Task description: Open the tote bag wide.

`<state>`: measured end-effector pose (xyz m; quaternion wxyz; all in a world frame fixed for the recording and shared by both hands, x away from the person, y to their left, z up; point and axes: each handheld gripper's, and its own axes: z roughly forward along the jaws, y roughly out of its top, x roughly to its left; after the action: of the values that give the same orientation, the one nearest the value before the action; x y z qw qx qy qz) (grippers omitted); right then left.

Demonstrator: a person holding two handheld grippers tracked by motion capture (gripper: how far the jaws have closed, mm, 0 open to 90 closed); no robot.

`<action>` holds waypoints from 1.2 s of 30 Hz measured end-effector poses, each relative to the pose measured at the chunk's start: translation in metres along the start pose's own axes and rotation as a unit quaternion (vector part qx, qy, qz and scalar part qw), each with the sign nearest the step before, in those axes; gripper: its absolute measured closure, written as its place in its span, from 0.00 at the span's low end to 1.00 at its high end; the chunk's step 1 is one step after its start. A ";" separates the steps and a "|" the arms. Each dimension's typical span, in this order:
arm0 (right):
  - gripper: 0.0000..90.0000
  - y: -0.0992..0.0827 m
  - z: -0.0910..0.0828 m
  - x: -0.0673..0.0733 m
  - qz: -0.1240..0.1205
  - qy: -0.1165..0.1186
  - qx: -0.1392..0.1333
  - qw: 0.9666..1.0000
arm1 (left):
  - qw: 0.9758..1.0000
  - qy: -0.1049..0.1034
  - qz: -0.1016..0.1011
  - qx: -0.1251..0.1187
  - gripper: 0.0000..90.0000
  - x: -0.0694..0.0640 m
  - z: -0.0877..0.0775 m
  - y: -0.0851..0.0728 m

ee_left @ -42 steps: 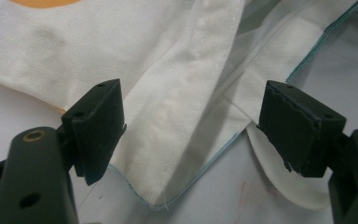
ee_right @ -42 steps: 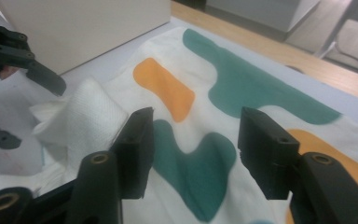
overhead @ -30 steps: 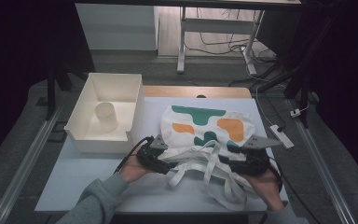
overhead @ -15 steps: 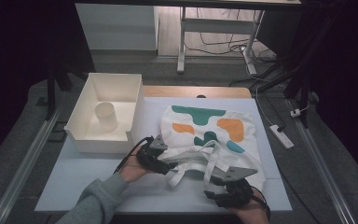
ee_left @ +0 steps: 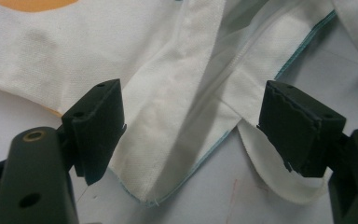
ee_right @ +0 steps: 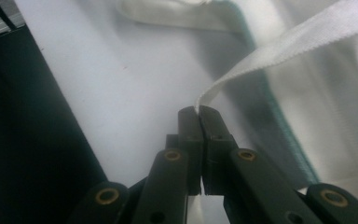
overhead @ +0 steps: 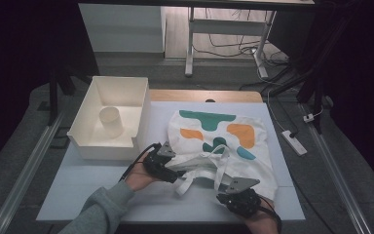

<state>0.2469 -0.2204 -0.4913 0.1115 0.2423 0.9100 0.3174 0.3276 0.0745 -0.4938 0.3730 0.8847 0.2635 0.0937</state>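
A white tote bag [overhead: 224,141] with green and orange shapes lies flat on the white table [overhead: 102,180], its straps [overhead: 219,168] trailing toward the near edge. My left gripper [overhead: 171,165] is at the bag's near left corner. In the left gripper view it [ee_left: 191,107] stands open, with the bag's hem and corner [ee_left: 168,140] lying between the jaws. My right gripper [overhead: 230,189] is by the table's near edge. Its jaws have just been closing, and it [ee_right: 198,112] is shut on the end of a white strap [ee_right: 279,51].
A white bin [overhead: 90,105] holding a pale cup [overhead: 111,121] stands at the back left of the table. A wooden strip [overhead: 204,95] runs along the far edge. A power strip [overhead: 293,142] lies on the floor to the right.
My right gripper has moved from the bag's right side down toward the near table edge and shut on a strap. The left gripper has stayed in place.
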 end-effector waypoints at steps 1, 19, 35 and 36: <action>0.99 0.000 -0.002 0.000 -0.001 -0.004 -0.003 1.000 | 1.000 0.000 0.000 0.000 0.25 0.000 0.000 0.000; 0.99 0.030 -0.053 -0.043 0.024 -0.083 -0.135 0.987 | 1.000 0.000 0.000 -0.001 0.25 0.000 0.002 0.001; 0.99 0.044 -0.052 -0.072 0.037 -0.110 -0.151 0.982 | 1.000 0.000 0.000 -0.001 0.25 0.000 0.002 0.001; 0.99 0.045 -0.055 -0.074 0.040 -0.111 -0.158 0.980 | 1.000 0.000 0.000 -0.001 0.25 0.000 0.002 0.000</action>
<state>0.3078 -0.2562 -0.4165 0.2359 0.2914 0.8202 0.4321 0.3285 0.0728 -0.4950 0.3739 0.8841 0.2640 0.0941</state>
